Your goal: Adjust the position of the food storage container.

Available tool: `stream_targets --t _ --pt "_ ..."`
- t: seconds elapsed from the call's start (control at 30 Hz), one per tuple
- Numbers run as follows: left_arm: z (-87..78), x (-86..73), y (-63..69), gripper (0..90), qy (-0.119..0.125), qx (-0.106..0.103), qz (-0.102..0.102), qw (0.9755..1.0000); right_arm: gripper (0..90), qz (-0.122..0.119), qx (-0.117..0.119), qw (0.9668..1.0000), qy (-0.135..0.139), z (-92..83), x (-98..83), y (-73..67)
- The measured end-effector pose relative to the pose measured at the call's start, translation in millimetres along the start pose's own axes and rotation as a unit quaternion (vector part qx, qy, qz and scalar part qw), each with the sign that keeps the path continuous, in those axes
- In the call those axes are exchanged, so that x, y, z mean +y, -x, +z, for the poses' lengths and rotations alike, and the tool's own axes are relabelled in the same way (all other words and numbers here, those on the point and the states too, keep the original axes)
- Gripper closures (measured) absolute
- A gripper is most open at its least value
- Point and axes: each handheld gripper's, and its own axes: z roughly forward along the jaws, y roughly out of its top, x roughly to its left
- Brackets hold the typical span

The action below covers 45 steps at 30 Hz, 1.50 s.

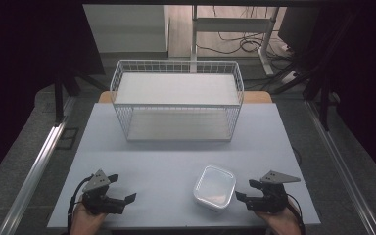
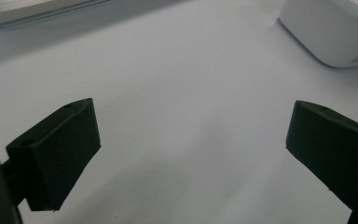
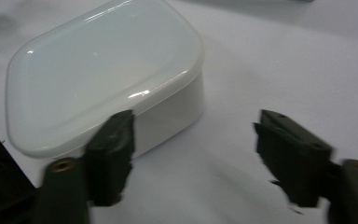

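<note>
Container (image 1: 215, 187): a white, glossy plastic box with rounded corners and a smooth translucent lid; a small label on its side is too blurred to read. It rests on the matte pale worktop (image 1: 166, 147) just left of the right hand-held gripper (image 1: 243, 191), whose jaws stand apart, empty. The left hand-held gripper (image 1: 125, 192) is spread wide, well apart from it.

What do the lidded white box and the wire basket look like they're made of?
The lidded box looks like plastic: a milky, slightly see-through lid with glossy highlights along its rounded rim, over an opaque white base. The basket looks like thin metal wire with a white coating, judging by its fine, even grid walls; the coating could be paint or plastic.
</note>
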Motion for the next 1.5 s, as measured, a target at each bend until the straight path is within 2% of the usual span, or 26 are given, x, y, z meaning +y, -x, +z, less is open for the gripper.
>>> stream_targets --t 0.07,0.1,0.2,0.27,0.37,0.4,0.5,0.8,0.83,0.87,1.0,1.13,1.17,1.23,1.3,1.4,1.43,1.47,1.5 --pt "0.1 0.1 -0.1 2.4 0.001 -0.001 -0.001 1.0 46.0 -0.007 0.007 0.9999 -0.003 -1.0 -1.3 -2.3" --pt "0.2 0.0 -0.1 2.4 0.0 -0.001 -0.001 1.0 55.1 -0.015 0.014 0.9997 -0.009 -1.1 -2.3 -3.6" --pt "0.1 0.0 -0.4 2.4 0.002 -0.001 -0.002 1.0 71.5 -0.035 0.03 0.9987 -0.023 1.3 -4.7 -7.6" --pt "0.3 0.1 -0.8 2.4 0.002 -0.001 -0.003 1.0 80.1 -0.049 0.041 0.9973 -0.035 3.7 -5.4 -12.2" --pt "0.5 0.2 -0.2 2.4 0.002 -0.001 -0.001 1.0 88.5 -0.059 0.05 0.9958 -0.048 8.0 -6.2 -17.1" --pt "0.7 0.2 -0.3 2.4 0.001 -0.001 -0.001 1.0 89.1 -0.064 0.059 0.9948 -0.052 10.1 -6.1 -20.1" --pt "0.9 0.1 -0.3 2.4 -0.001 -0.001 -0.001 1.0 89.3 -0.076 0.063 0.9932 -0.062 14.9 -4.9 -26.8" --pt "2.2 0.2 -0.6 2.4 -0.002 -0.003 -0.004 1.0 89.2 -0.075 0.116 0.9879 -0.071 36.0 1.6 -47.6" --pt "2.2 0.2 -0.6 2.4 -0.002 -0.003 -0.004 1.0 89.2 -0.075 0.116 0.9879 -0.071 36.0 1.6 -47.6" --pt "2.6 0.3 -0.6 2.4 -0.003 -0.003 -0.004 1.0 89.2 -0.077 0.122 0.9868 -0.074 43.5 4.8 -54.4" --pt "2.7 0.5 -0.1 2.4 -0.004 -0.003 -0.002 1.0 89.2 -0.092 0.133 0.9837 -0.078 58.6 11.9 -67.8" --pt "2.7 0.3 -0.4 2.4 -0.004 -0.004 -0.003 1.0 89.2 -0.113 0.124 0.9828 -0.078 68.8 19.9 -78.9" --pt "2.6 0.2 -0.6 2.4 -0.004 -0.004 -0.003 1.0 89.2 -0.114 0.121 0.9829 -0.078 67.8 20.3 -78.9" --pt "2.7 0.3 -0.9 2.4 -0.004 -0.004 -0.003 1.0 89.1 -0.106 0.105 0.9859 -0.077 60.5 19.7 -71.8" --pt "2.9 0.3 -0.9 2.5 -0.007 -0.004 -0.002 1.0 89.1 -0.087 0.092 0.9894 -0.071 50.7 18.2 -59.9" --pt "5.3 1.1 0.7 2.7 -0.013 -0.001 0.001 0.9999 89.1 -0.052 0.051 0.9961 -0.05 34.7 18.7 -35.1" --pt "5.3 1.1 0.7 3.0 -0.013 -0.001 0.001 0.9999 89.1 -0.052 0.051 0.9961 -0.05 34.7 18.7 -35.1" --pt "6.8 1.7 2.2 3.3 -0.02 0.004 0.002 0.9998 89.2 -0.032 0.039 0.9982 -0.033 32.2 23.2 -22.2" --pt "8.7 3.0 4.3 3.5 -0.027 0.003 -0.002 0.9996 89.2 -0.031 0.038 0.9983 -0.032 32.7 24.9 -20.0"
